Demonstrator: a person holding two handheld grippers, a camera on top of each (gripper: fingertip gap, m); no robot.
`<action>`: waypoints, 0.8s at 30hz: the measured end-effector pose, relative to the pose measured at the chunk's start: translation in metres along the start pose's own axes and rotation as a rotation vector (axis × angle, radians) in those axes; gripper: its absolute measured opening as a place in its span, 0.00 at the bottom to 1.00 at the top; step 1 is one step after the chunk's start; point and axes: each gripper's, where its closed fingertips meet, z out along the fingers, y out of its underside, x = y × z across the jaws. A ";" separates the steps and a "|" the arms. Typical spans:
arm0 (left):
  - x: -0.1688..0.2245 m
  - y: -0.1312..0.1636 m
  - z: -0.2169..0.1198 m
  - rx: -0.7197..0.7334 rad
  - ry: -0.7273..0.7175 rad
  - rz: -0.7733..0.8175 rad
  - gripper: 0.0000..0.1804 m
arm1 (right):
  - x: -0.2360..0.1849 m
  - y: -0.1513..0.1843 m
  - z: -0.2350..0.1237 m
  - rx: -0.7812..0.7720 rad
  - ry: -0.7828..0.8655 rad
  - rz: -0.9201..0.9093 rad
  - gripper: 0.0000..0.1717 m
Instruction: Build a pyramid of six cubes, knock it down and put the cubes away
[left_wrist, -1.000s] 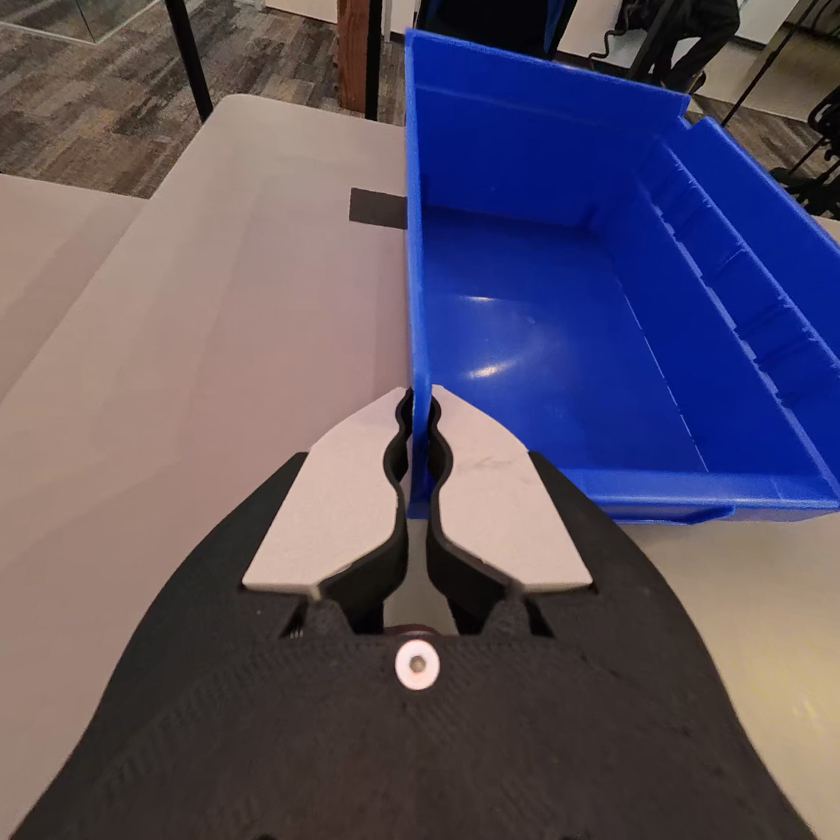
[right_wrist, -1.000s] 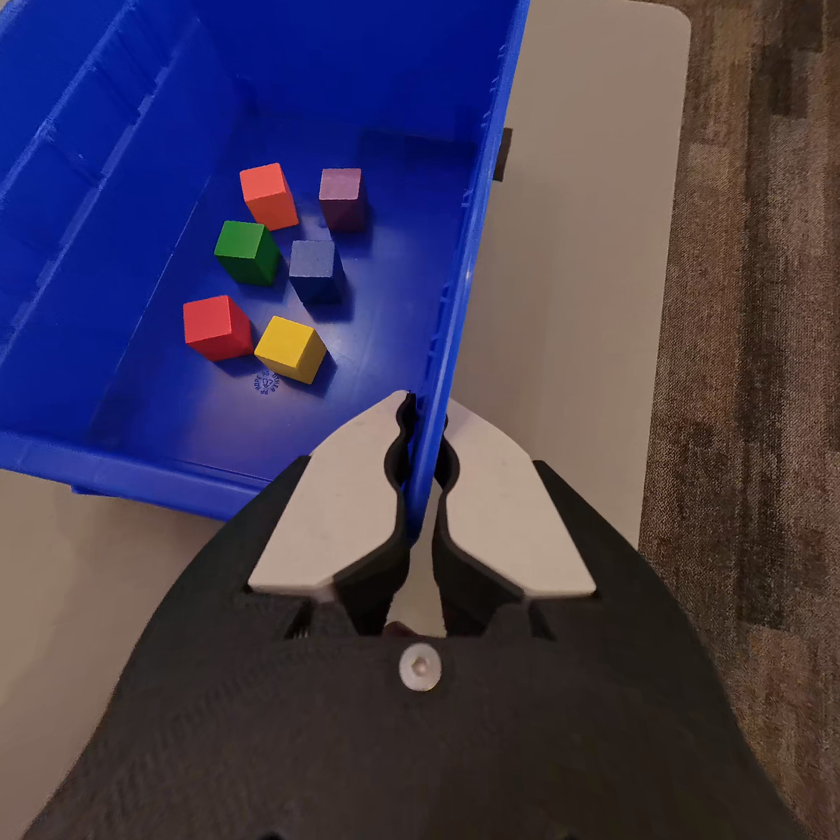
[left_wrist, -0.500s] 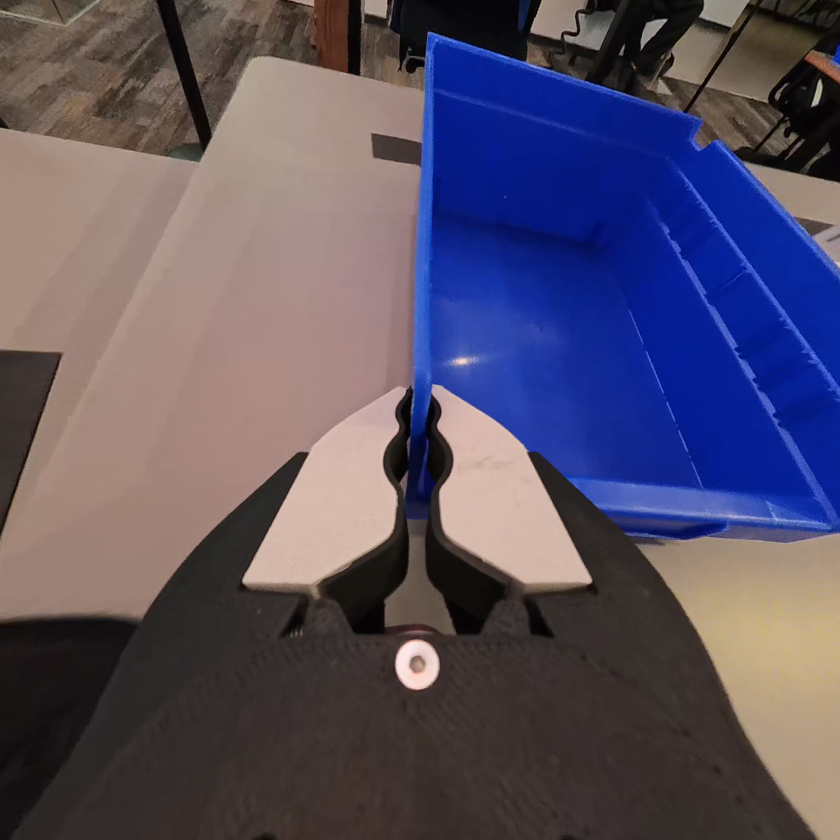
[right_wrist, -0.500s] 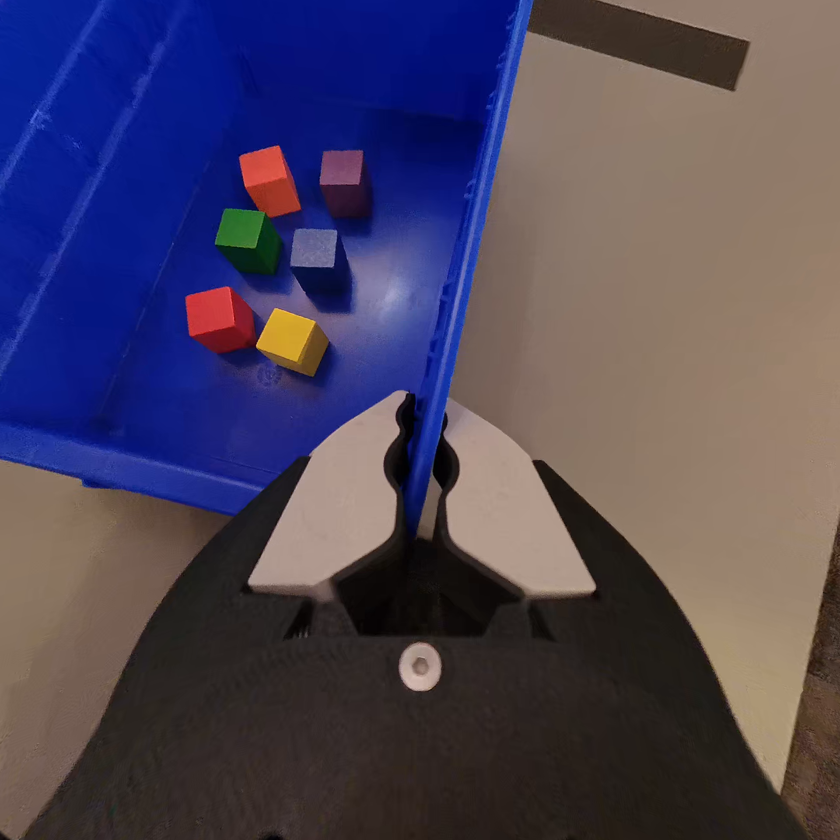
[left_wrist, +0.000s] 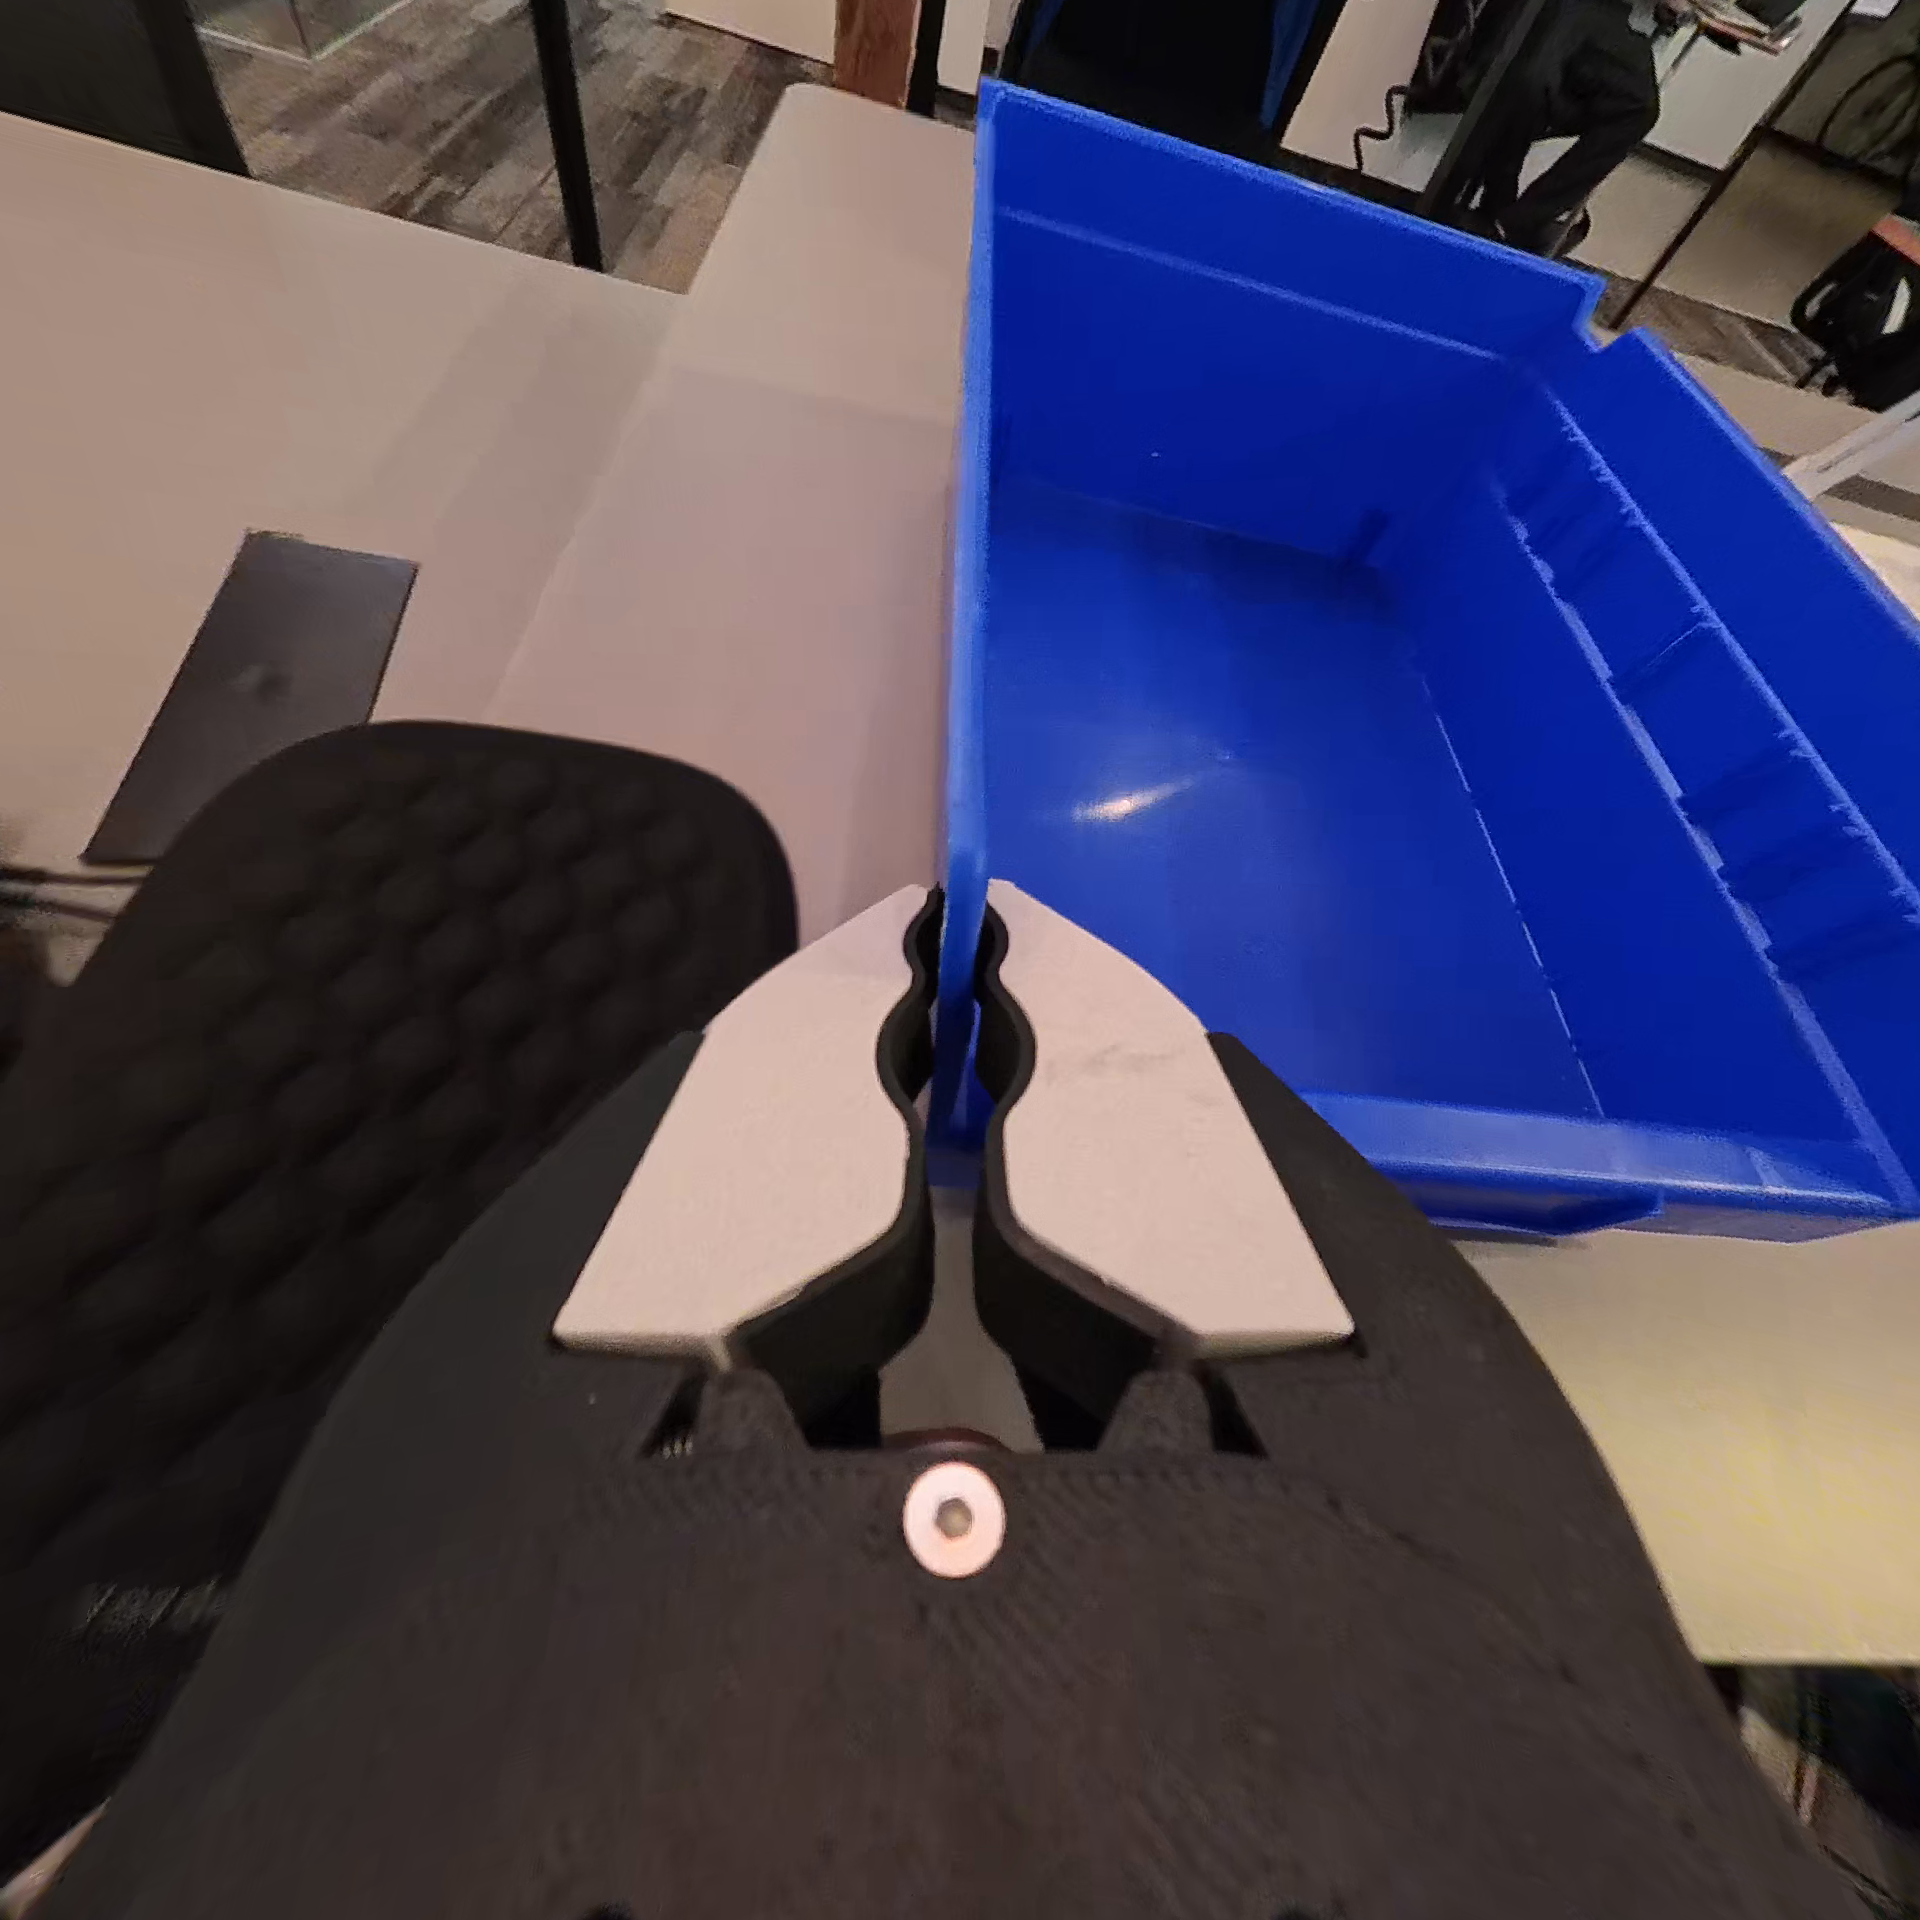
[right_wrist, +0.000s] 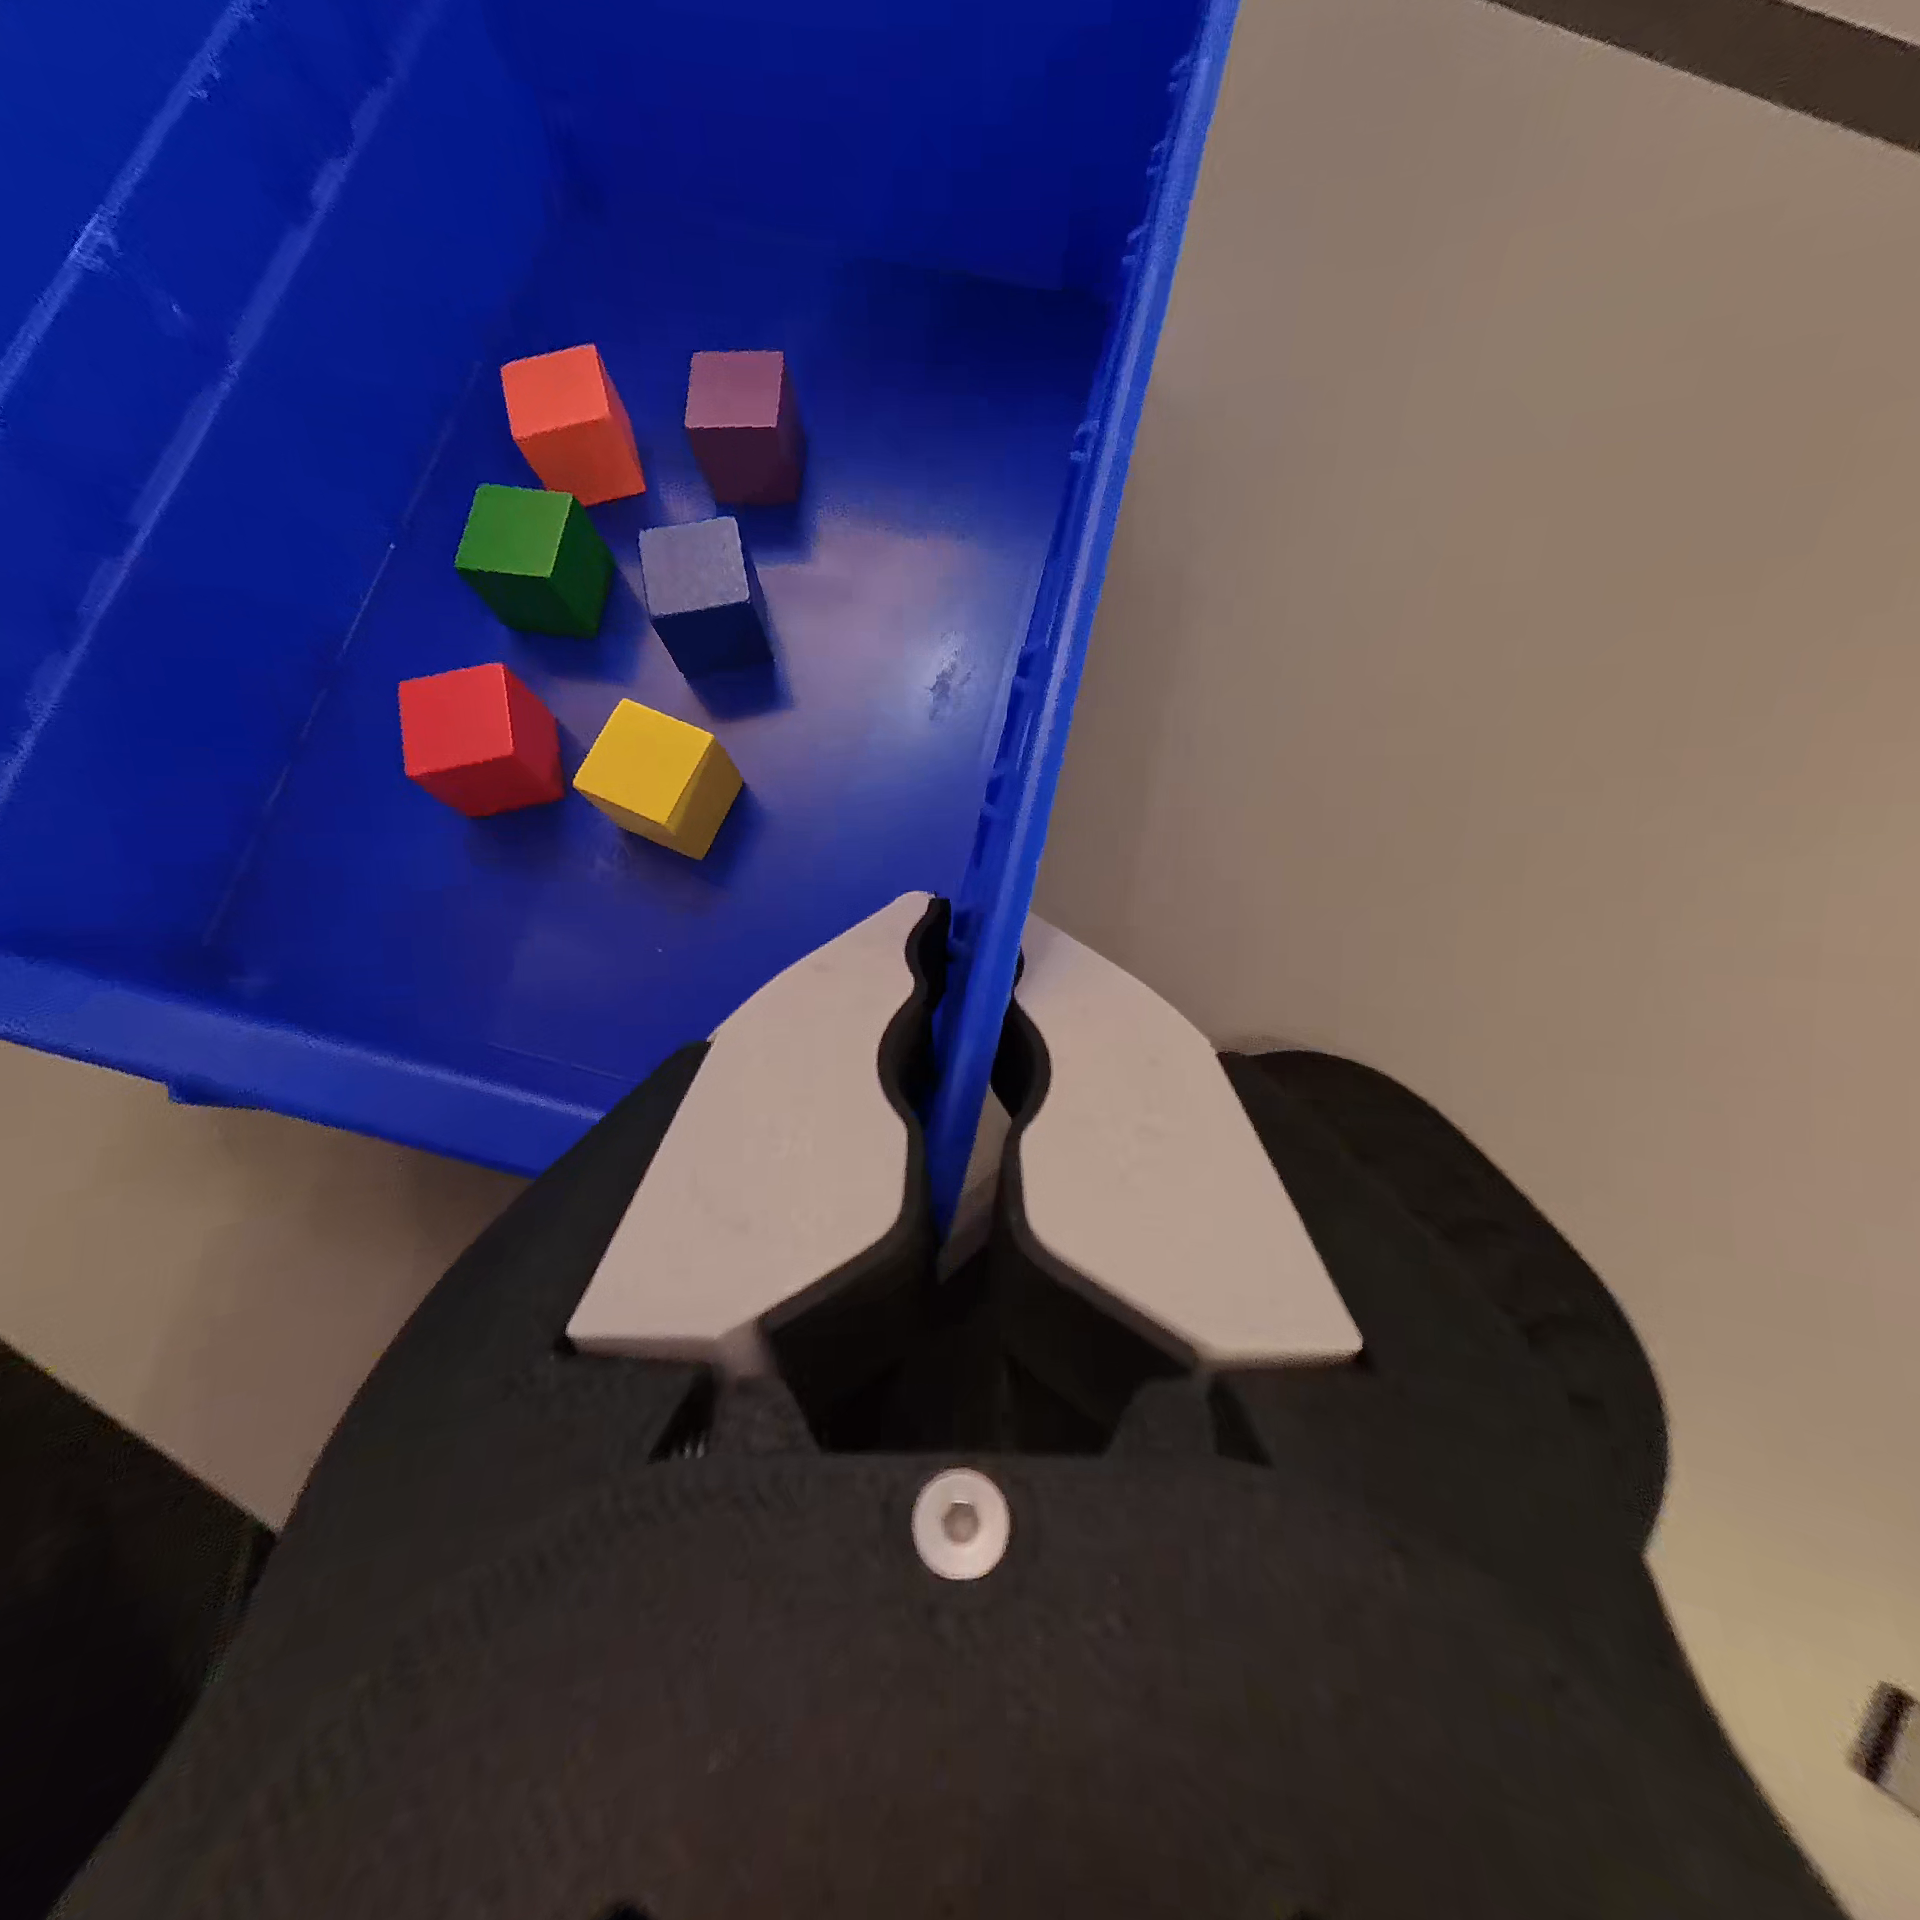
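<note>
Cubes (right_wrist: 582, 582) — six, loose — lie inside blue bin (right_wrist: 260, 1049).

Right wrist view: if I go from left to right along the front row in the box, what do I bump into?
red cube → yellow cube → blue bin wall, pinched by the right gripper → beige table

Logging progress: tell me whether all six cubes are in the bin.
In: six cubes lie loose on the blue bin's floor, none stacked.
</note>
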 end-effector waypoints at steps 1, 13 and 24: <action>-0.004 0.002 -0.007 0.001 -0.009 -0.003 0.02 | -0.006 0.001 -0.001 0.002 -0.011 0.001 0.04; -0.019 0.028 -0.067 0.042 -0.062 -0.028 0.02 | -0.103 -0.021 0.023 0.036 -0.169 -0.114 0.03; -0.018 0.043 -0.097 0.053 -0.172 -0.027 0.02 | -0.204 -0.101 0.108 0.026 -0.381 -0.274 0.03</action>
